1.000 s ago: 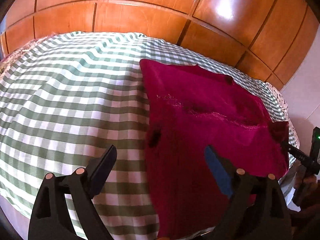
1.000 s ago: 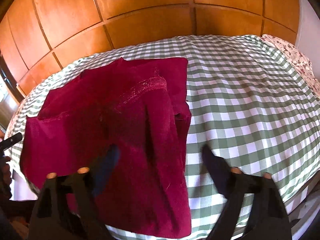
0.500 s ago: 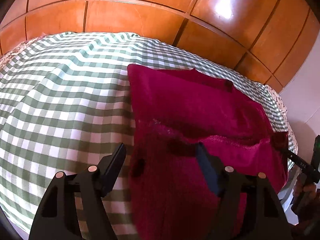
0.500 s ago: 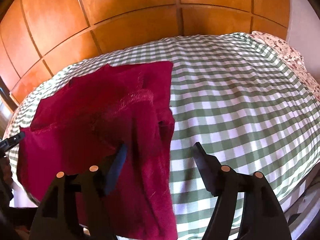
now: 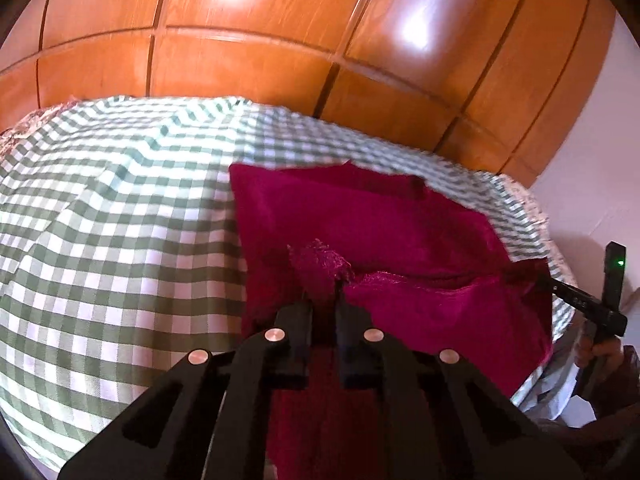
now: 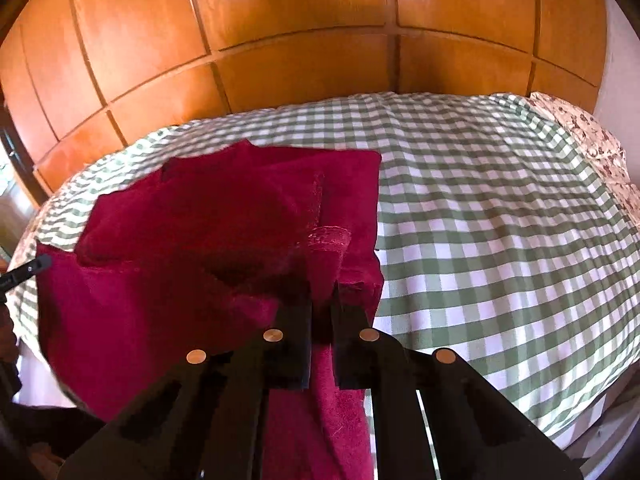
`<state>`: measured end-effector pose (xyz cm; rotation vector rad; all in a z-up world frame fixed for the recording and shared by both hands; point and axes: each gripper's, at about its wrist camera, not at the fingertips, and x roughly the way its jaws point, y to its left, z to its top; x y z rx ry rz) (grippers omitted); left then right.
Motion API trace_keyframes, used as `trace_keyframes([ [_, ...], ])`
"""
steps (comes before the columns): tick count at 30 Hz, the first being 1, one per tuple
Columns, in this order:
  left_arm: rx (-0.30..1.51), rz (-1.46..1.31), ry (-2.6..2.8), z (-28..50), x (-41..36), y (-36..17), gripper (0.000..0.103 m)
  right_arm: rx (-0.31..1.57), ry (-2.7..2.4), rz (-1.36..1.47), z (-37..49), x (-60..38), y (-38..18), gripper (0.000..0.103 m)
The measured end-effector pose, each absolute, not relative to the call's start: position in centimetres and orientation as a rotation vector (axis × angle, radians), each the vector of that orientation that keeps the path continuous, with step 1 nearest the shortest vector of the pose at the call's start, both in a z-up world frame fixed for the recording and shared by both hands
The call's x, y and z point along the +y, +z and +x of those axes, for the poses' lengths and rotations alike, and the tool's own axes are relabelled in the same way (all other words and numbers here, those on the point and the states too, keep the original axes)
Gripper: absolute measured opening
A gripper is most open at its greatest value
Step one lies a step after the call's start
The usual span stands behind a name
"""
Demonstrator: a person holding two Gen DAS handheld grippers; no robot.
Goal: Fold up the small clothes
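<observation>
A dark red garment [image 5: 372, 232] lies on the green-checked bed, its near part hanging over the front edge. In the left wrist view my left gripper [image 5: 323, 300] is shut on the garment's left near edge, a tuft of cloth bunched between the fingertips. The right gripper [image 5: 576, 300] shows far right there, pinching the other corner. In the right wrist view the same red garment [image 6: 224, 216] fills the left half, and my right gripper [image 6: 322, 300] is shut on its right near edge. The edge between both grippers is lifted off the bed. The left gripper's tip [image 6: 28, 270] shows at far left.
The checked bedspread [image 6: 480, 216] stretches bare to the right of the garment, and another bare stretch of the bedspread [image 5: 112, 240] lies to its left. Wooden wall panels [image 5: 256, 60] stand right behind the bed. A floral pillow [image 6: 592, 144] lies at the far right edge. A hand [image 5: 604, 356] holds the right gripper.
Both grippers went from open to shut on the garment's near edge. The pinched edge has risen off the bed and folds toward the far side.
</observation>
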<state>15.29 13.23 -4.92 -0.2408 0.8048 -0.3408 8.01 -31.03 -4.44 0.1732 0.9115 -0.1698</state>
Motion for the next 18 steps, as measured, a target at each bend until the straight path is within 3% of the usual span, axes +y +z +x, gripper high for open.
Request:
trace_keyframes([
  [11,0.688,-0.317,-0.361,16.9,14.7,-0.5,0.007,0.793,-0.141,0.210,10.9,-32.3,0.4,0.006],
  [18,0.691,-0.282,-0.255,24.3,14.9,0.2,0.007,0.786,-0.179,0.214,18.6,-34.3,-0.1,0.006],
])
